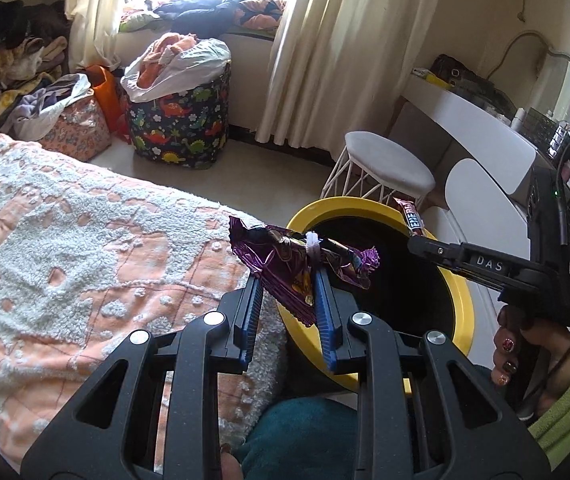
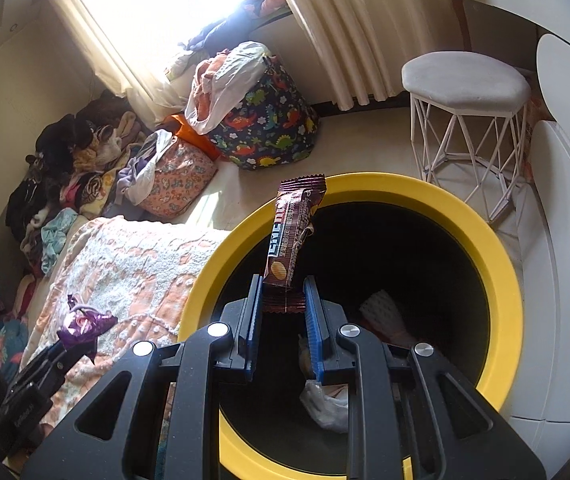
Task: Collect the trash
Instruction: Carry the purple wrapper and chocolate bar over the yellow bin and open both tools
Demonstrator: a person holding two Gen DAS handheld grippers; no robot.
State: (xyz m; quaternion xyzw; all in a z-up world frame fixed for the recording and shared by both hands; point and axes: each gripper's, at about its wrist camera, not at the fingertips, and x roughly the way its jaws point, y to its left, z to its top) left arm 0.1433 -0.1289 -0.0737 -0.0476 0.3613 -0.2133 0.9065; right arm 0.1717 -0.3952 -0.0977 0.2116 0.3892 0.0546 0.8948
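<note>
My left gripper (image 1: 290,280) is shut on a crumpled purple foil wrapper (image 1: 285,260), held over the near edge of a black bin with a yellow rim (image 1: 465,312). In the right wrist view my right gripper (image 2: 283,286) is shut on the lower end of a long brown snack wrapper (image 2: 291,236), which stands upright above the bin's yellow rim (image 2: 501,272) and dark opening. White crumpled trash (image 2: 325,404) lies inside the bin. The right gripper (image 1: 417,245) also shows at the right of the left wrist view, with the brown wrapper (image 1: 409,216) at its tip. The purple wrapper (image 2: 85,326) appears at lower left.
A bed with a peach and white blanket (image 1: 65,248) touches the bin's left side. A white wire-legged stool (image 2: 465,120), a white vanity (image 1: 477,120), a dinosaur-print laundry basket (image 1: 181,120) and piles of clothes (image 2: 77,176) stand around the floor. A hand with painted nails (image 1: 509,356) holds the right gripper.
</note>
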